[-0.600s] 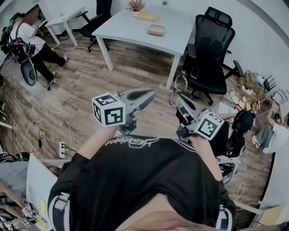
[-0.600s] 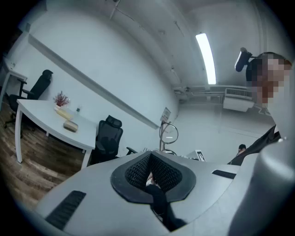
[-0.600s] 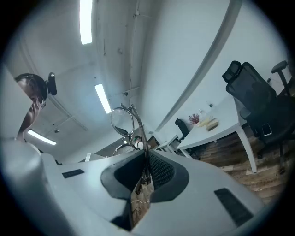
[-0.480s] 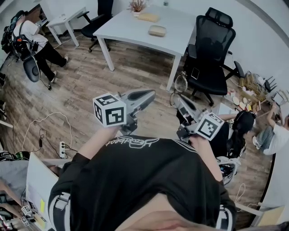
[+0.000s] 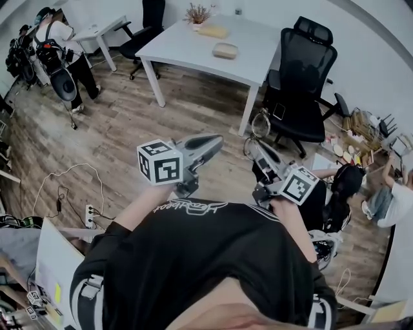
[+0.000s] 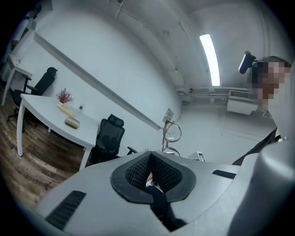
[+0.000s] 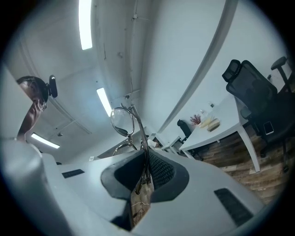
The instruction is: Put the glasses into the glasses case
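Two grippers are raised in front of my chest, just past my black shirt [image 5: 206, 258], with bare wooden floor [image 5: 116, 129] below them. My left gripper [image 5: 214, 142] has its jaws pressed together on nothing. I judge it is kept free to steady or open the case. My right gripper [image 5: 254, 142] is clamped on the glasses [image 7: 121, 120], pinching one thin wire arm so both round lenses stand clear above the jaws. I think that grip leaves the frame free to be lowered in.

I am carrying the glasses in the air, well apart from the white table [image 5: 193, 42] ahead. Near the middle of its tabletop lies a pale oblong thing [image 5: 225, 49], possibly the glasses case, though I cannot be sure. A small plant [image 5: 197, 11] stands at the tabletop's far edge. A black office chair [image 5: 303, 71] sits by the table's right edge.

Compared with half a second ago, both grippers hold much the same pose. A person [image 5: 61, 38] at the far left has moved up beside a small desk.
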`<state>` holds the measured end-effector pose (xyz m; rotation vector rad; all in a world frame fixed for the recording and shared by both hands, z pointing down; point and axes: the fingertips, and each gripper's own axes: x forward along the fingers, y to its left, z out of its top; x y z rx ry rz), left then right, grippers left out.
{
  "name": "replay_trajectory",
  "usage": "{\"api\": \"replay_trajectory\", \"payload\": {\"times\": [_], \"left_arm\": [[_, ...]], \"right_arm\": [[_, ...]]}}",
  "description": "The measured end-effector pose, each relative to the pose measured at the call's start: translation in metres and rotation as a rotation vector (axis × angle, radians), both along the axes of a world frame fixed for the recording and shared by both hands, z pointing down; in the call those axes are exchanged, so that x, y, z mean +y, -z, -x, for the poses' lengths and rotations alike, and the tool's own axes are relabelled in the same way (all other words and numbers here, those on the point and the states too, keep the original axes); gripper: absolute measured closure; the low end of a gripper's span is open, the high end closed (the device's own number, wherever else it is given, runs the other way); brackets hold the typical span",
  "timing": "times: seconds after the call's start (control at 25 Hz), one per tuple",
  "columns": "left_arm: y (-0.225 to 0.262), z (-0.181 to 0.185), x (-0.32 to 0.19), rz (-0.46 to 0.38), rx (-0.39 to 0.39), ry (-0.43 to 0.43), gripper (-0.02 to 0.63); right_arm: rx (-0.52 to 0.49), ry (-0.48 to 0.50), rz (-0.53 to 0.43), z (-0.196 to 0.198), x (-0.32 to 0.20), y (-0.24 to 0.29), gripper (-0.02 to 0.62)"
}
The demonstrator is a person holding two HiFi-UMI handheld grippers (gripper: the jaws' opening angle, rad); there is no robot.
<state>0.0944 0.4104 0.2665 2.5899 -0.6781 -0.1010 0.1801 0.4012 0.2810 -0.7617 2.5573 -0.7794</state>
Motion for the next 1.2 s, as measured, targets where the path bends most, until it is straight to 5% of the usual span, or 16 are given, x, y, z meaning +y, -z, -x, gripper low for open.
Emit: {"api": "replay_trajectory", "payload": {"times": [0.68, 1.2], "left_arm": [[-0.035, -0.001, -0.059, 0.089, 0.010, -0.010, 0.600], [-0.037, 0.019, -0.197, 0.125, 0.013, -0.057, 0.600]], "right_arm": [[0.013, -0.036, 0.096, -0.008, -0.058, -0.043, 0.568], [0.037, -0.102, 0.144, 0.006, -0.194, -0.046, 0.568]]}}
